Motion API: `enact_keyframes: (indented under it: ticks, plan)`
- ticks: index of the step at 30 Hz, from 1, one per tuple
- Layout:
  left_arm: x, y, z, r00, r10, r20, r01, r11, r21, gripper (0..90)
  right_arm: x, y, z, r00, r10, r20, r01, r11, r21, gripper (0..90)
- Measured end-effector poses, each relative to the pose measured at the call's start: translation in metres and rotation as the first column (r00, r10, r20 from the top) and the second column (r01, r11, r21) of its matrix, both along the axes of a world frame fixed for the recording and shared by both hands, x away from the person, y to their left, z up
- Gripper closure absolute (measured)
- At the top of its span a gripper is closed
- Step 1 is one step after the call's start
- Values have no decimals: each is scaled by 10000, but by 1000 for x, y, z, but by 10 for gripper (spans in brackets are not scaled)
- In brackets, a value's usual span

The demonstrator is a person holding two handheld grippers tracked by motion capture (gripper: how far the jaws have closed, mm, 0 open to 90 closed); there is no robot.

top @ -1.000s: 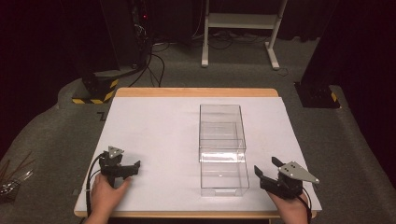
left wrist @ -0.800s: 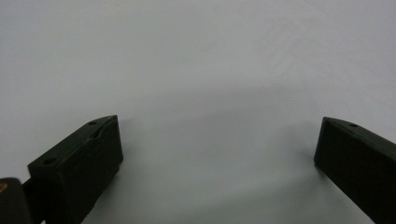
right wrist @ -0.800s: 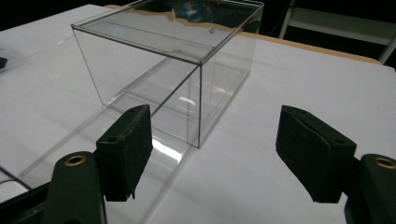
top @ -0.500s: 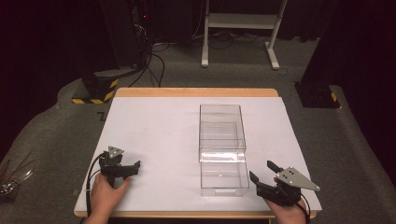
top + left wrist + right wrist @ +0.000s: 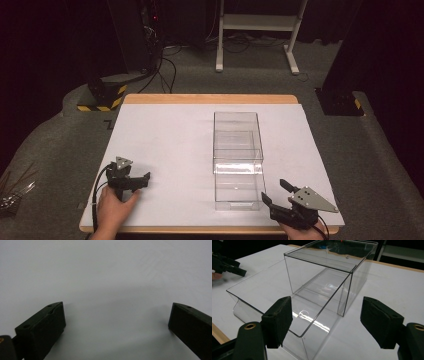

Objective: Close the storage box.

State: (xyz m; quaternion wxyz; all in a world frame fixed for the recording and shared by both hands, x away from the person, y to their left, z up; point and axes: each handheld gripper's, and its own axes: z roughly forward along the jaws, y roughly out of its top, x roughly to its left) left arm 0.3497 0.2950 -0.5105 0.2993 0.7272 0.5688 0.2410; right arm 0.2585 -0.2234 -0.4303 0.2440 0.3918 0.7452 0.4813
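A clear plastic box (image 5: 235, 134) stands right of the table's middle, its transparent drawer (image 5: 239, 186) pulled out toward the near edge. My right gripper (image 5: 274, 192) sits open at the near right corner, just right of the drawer's front. In the right gripper view its fingers (image 5: 277, 321) are spread wide, with the drawer (image 5: 269, 298) and the box shell (image 5: 329, 267) close ahead. My left gripper (image 5: 142, 182) rests near the front left, held by a hand. The left gripper (image 5: 116, 312) is open over bare white table (image 5: 105, 270), with nothing between the jaws.
A white sheet covers the table (image 5: 165, 135), which has a wooden rim at the far and near edges. On the floor beyond are a black and yellow striped block (image 5: 102, 95), cables, a white stand (image 5: 255, 22) and a black base (image 5: 340, 100).
My right gripper has drifted slightly toward the near edge of the table. The left gripper, the box and the drawer have not moved.
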Motion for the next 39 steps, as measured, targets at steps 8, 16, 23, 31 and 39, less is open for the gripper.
enact_keyframes:
  ticks: [8,16,23,31,39]
  plan:
    - [0,0,0,10000,0,0,0,10000,2,13,-11,2,-10,9994,208,-284,-207,9998,20,258]
    - [0,0,0,10000,-1,-4,1,10000,-2,13,-12,7,-19,9974,402,-605,-412,9990,-154,259]
    - [0,0,0,10000,1,-3,-1,10000,-7,13,-9,11,-26,9950,513,-856,-539,9981,-290,259]
    - [0,0,0,10000,2,-4,-2,10000,-5,13,-5,13,-32,9944,487,-940,-523,9980,-357,245]
    - [0,0,0,10000,3,-3,-3,10000,-10,12,-3,20,-35,9936,579,-966,-635,9965,-550,230]
